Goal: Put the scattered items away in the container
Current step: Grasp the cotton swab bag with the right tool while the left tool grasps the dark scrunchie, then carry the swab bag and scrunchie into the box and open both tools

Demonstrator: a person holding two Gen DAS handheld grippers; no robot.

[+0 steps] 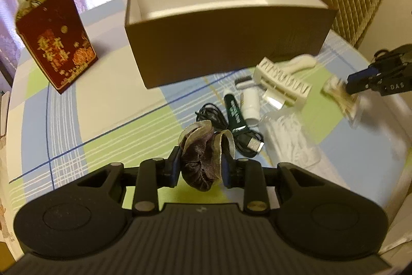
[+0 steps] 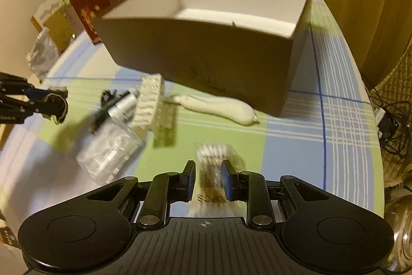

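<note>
Your left gripper (image 1: 200, 166) has its fingers clamped on a dark brown cloth pouch (image 1: 199, 160), above the checked tablecloth (image 1: 90, 135). Your right gripper (image 2: 208, 178) pinches a clear packet of cotton swabs (image 2: 212, 166). The open brown box (image 1: 226, 43) stands at the far side, with the other scattered items lying near its front wall.

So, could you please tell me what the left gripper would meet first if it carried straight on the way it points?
Probably the brown box's near wall. The left gripper, shut on a brown cloth pouch, points at it over bare tablecloth, though height is unclear.
</note>
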